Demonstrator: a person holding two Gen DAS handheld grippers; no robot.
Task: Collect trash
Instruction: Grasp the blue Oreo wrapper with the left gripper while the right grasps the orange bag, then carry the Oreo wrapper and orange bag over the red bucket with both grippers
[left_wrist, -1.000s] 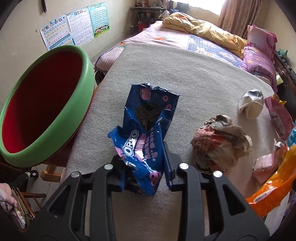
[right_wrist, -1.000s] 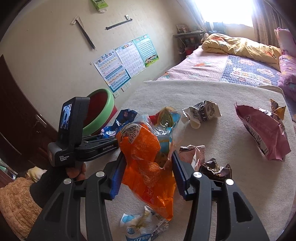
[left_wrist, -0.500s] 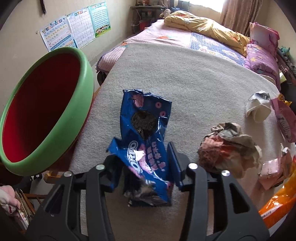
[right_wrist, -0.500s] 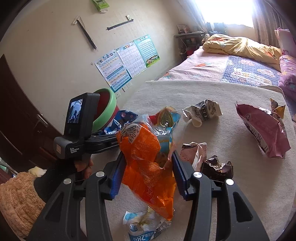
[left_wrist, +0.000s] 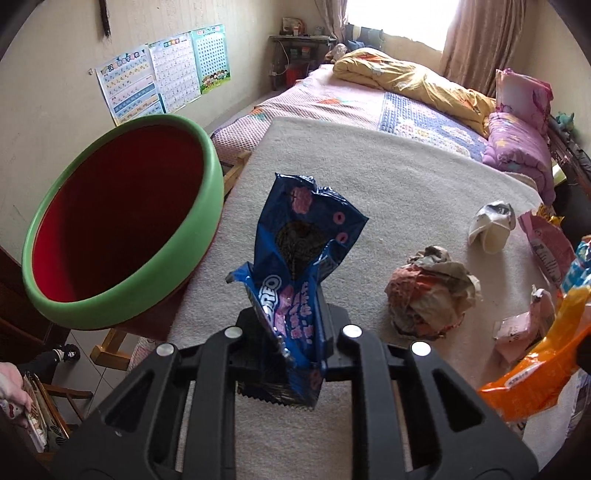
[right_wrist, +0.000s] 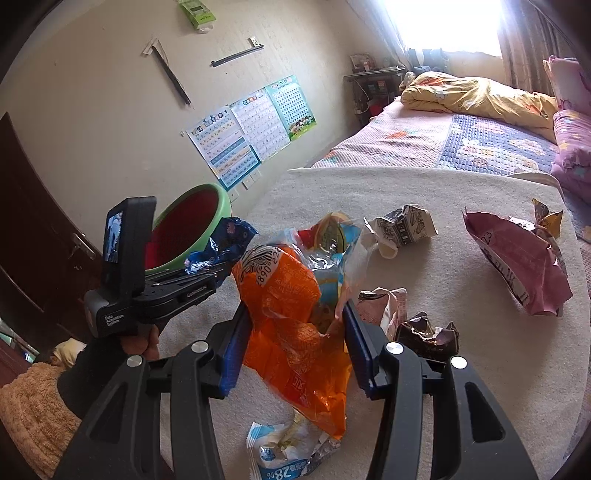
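Observation:
My left gripper (left_wrist: 286, 332) is shut on a blue Oreo wrapper (left_wrist: 299, 273) and holds it upright above the beige table cloth (left_wrist: 388, 192), right of the green bin with red inside (left_wrist: 122, 221). The left gripper (right_wrist: 218, 273) and its wrapper (right_wrist: 225, 243) also show in the right wrist view, beside the bin (right_wrist: 192, 229). My right gripper (right_wrist: 295, 325) has its jaws around an orange snack bag (right_wrist: 291, 317), held above the table. That bag also shows in the left wrist view (left_wrist: 535, 373).
On the table lie a crumpled paper ball (left_wrist: 432, 291), a white carton (right_wrist: 402, 225), a pink bag (right_wrist: 517, 258), a small pink wrapper (right_wrist: 384, 306), a dark wrapper (right_wrist: 428, 332) and a white-blue packet (right_wrist: 288, 450). A bed (left_wrist: 406, 96) stands beyond the table.
My left gripper closed tighter on the Oreo wrapper and lifted it off the table, standing it upright. The right gripper with the orange bag barely moved.

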